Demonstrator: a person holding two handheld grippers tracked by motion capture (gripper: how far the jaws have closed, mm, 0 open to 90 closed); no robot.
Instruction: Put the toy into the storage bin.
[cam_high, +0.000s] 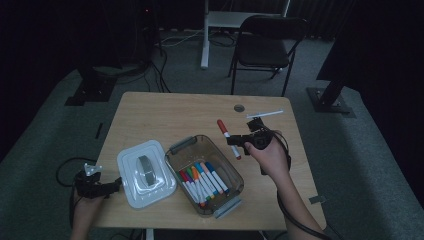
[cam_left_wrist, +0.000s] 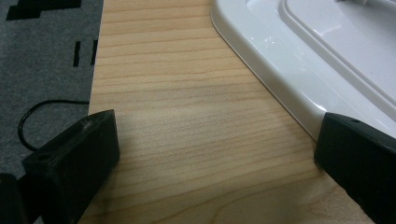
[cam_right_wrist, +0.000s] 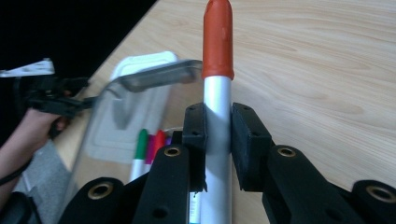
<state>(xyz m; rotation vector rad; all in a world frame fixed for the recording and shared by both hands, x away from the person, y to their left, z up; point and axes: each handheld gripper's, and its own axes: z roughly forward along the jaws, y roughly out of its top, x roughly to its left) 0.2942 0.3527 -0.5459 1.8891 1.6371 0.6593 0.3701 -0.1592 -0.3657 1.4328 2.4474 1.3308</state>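
One red marker (cam_right_wrist: 217, 93) held; six binned

Left gripper (cam_high: 118, 183) low, jaws apart, right gripper (cam_high: 233, 140) raised, jaws clamped

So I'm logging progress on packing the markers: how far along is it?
Mostly done: several coloured markers already lie in the clear box. In hand: the right gripper is shut on a red-capped marker, held above the table beside the box. Left: that marker goes in, a white stick lies at the far edge, and the white lid sits beside the box, by the open left gripper.
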